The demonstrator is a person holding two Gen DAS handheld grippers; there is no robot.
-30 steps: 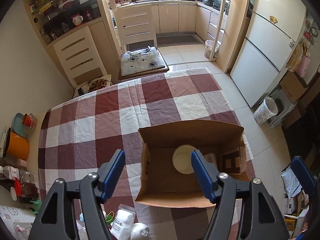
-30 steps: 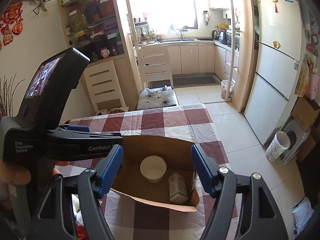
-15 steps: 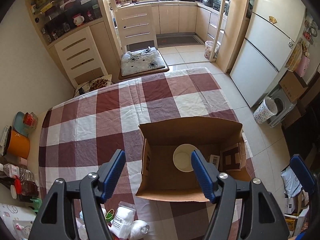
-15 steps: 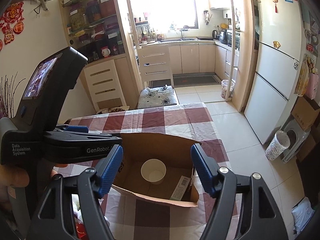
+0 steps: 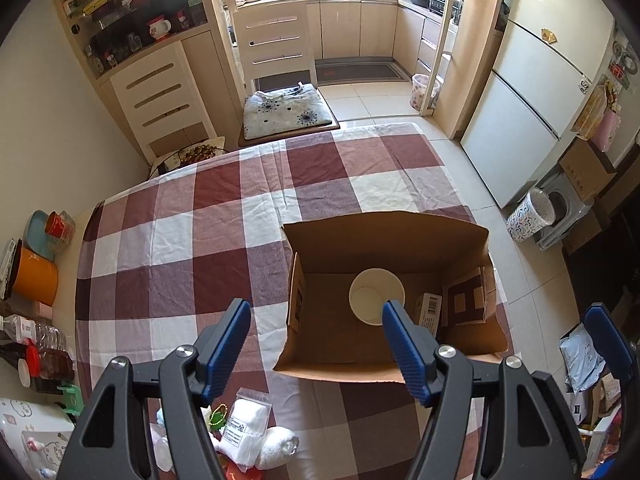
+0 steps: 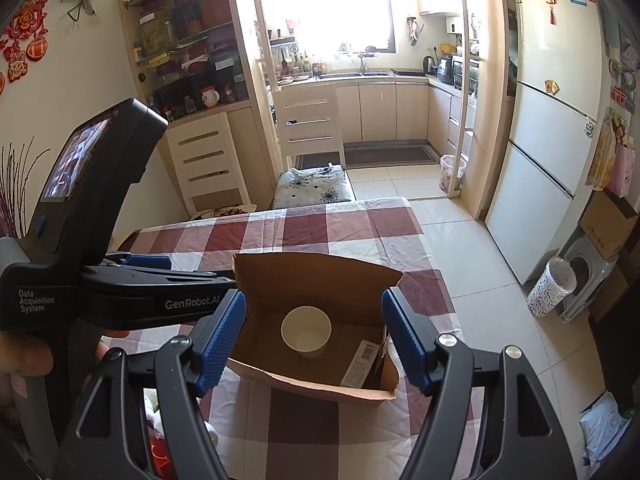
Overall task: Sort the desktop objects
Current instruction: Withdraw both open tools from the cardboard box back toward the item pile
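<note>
Both the left gripper (image 5: 316, 344) and right gripper (image 6: 314, 336) gape empty above the cardboard box (image 5: 384, 240), which holds a paper cup (image 5: 374, 294).

Matt brown cardboard box (image 5: 384, 240); smooth white paper cup (image 5: 376, 296) sitting inside. Wrinkled checked cloth (image 5: 200, 240) covering desk. Ribbed blue plastic fingers (image 5: 224, 352). Glossy floor tiles (image 5: 532, 280) reflecting light.
</note>
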